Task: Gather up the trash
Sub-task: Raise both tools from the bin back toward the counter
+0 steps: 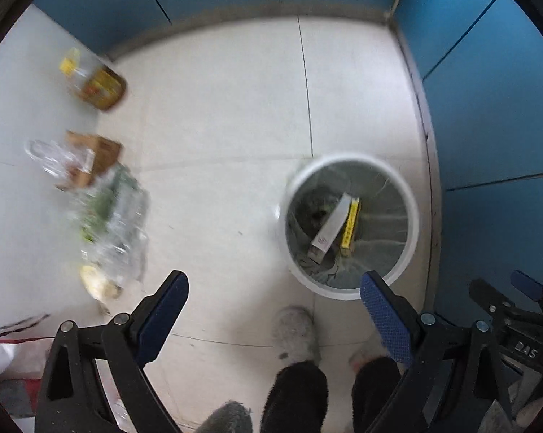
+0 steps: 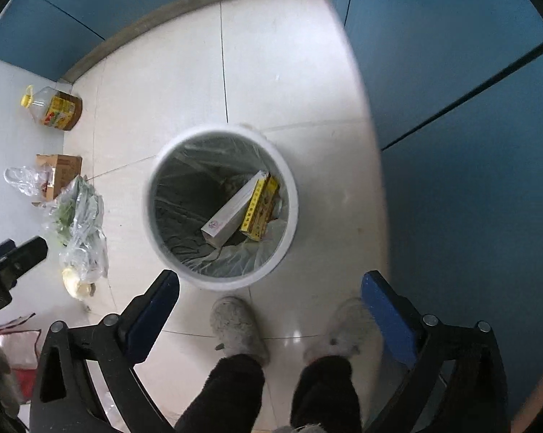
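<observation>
Bin [image 2: 220,281] on floor, bag-lined, holds white box [image 2: 231,213] beside yellow box [image 2: 262,209]. Left gripper [image 1: 273,297] and right gripper [image 2: 269,296]: both spread wide, gripping nothing.

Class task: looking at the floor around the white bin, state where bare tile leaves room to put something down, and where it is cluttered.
Bare tile lies between the white round bin and the blue back wall, and between the bin and the clear plastic bags. The left side is crowded: yellow-capped oil bottle, brown cardboard box, and the bags.
</observation>
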Available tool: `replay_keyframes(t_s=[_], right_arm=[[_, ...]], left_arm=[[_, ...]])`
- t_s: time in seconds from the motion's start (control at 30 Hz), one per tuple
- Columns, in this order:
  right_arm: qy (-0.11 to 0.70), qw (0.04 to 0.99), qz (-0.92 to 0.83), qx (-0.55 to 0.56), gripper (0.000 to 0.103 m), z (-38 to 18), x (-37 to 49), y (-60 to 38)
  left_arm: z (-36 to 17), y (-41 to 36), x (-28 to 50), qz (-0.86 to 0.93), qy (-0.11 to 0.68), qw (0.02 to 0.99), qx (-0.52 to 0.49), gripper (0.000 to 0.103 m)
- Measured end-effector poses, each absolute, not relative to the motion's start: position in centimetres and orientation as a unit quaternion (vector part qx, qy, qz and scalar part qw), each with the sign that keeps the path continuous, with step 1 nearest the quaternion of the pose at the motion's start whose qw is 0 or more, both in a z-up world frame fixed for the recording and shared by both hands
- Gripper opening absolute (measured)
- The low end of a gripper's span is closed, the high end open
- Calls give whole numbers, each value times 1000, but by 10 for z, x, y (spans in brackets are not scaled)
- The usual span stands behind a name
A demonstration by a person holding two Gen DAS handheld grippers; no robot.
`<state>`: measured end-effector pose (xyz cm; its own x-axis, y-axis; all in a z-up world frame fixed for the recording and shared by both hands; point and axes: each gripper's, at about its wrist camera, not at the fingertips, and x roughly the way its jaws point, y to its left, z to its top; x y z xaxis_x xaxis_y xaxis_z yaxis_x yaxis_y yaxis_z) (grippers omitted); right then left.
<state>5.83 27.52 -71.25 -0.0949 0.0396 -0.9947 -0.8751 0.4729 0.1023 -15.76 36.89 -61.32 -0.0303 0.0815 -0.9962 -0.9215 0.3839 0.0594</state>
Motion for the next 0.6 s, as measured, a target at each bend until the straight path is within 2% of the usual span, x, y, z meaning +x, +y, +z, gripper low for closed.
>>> replay_keyframes(t_s=[0.07,0.33,0.6], right_arm=[[606,603,395,-336,102,-670,51,271],[533,657,419,-331,102,-487,26,245],[514,674,427,-315,102,-361,20,209]], left_arm=[[-581,362,-159,427,568,608,-355,103],[-450,330,-166,438,537,636,-338,103],[-358,301,-180,434,519,648,-352,103]])
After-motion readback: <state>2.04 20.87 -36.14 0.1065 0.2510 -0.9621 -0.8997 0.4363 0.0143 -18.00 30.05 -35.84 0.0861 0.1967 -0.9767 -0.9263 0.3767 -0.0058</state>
